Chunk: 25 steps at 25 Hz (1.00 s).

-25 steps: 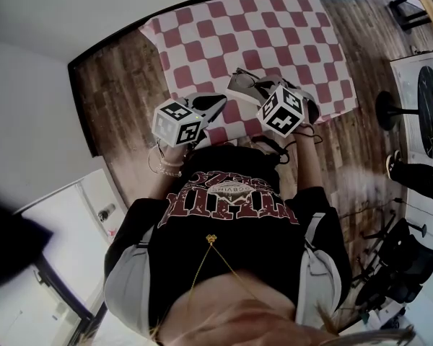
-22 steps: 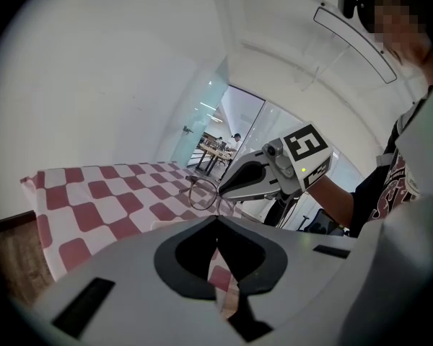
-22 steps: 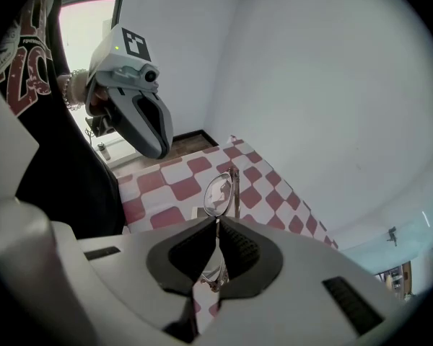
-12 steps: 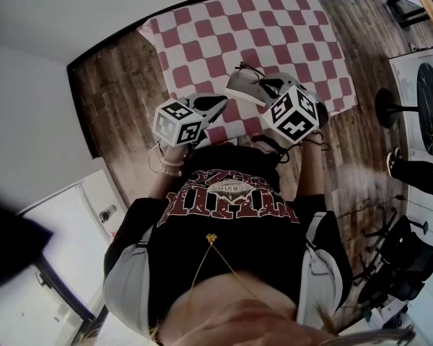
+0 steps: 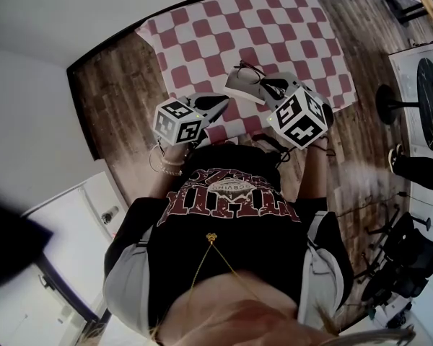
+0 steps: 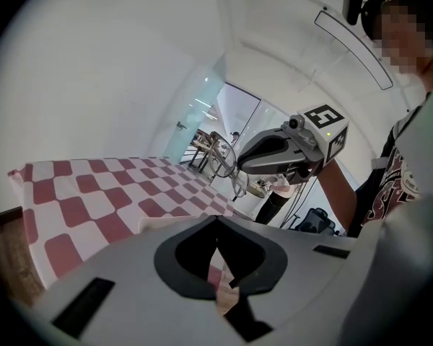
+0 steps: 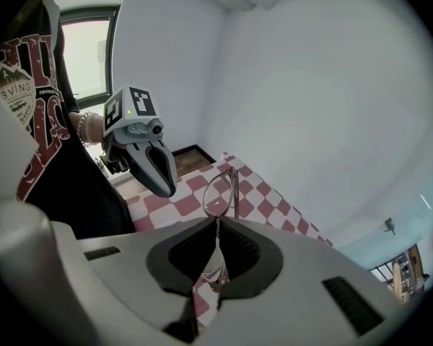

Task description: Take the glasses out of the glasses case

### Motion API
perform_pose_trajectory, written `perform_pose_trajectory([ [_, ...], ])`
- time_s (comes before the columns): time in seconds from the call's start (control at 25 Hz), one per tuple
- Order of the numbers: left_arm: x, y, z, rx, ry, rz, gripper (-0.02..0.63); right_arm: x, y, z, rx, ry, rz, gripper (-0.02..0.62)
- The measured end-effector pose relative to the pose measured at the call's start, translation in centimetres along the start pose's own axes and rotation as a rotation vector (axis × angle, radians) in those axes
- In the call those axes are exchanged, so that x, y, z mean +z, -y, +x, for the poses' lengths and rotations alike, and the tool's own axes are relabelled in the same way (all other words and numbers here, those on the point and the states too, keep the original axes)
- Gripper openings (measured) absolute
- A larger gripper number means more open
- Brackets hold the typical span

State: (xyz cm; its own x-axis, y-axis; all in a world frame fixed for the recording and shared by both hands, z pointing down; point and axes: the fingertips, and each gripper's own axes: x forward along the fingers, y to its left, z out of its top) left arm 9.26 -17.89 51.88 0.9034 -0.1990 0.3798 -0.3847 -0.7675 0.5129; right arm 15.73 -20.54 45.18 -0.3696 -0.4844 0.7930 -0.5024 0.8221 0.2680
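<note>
Checkered cloth (image 5: pixel 224 27); only right gripper view shows fingers (image 7: pixel 251 258) apparently pinching glasses (image 7: pixel 218 193)

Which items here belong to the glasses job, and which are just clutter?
Job: glasses, clamped in the right gripper; left gripper, shut, empty. Case not visible.
Clutter: checked tablecloth; bystander's leg; black gear on the floor.

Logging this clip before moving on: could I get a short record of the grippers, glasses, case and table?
left gripper: jaws together, nothing between them
right gripper: shut on the glasses' thin frame
glasses: held up in the air above the table, one lens showing past the jaws
glasses case: not made out in any view
table: covered by a red and white checked tablecloth
</note>
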Motion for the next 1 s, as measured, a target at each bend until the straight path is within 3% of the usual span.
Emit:
perform_pose_trajectory([
  [1.0, -0.30, 0.06, 0.05, 0.003, -0.014, 0.006, -0.002, -0.12, -0.56, -0.38, 0.005, -0.013, -0.005, 0.030],
])
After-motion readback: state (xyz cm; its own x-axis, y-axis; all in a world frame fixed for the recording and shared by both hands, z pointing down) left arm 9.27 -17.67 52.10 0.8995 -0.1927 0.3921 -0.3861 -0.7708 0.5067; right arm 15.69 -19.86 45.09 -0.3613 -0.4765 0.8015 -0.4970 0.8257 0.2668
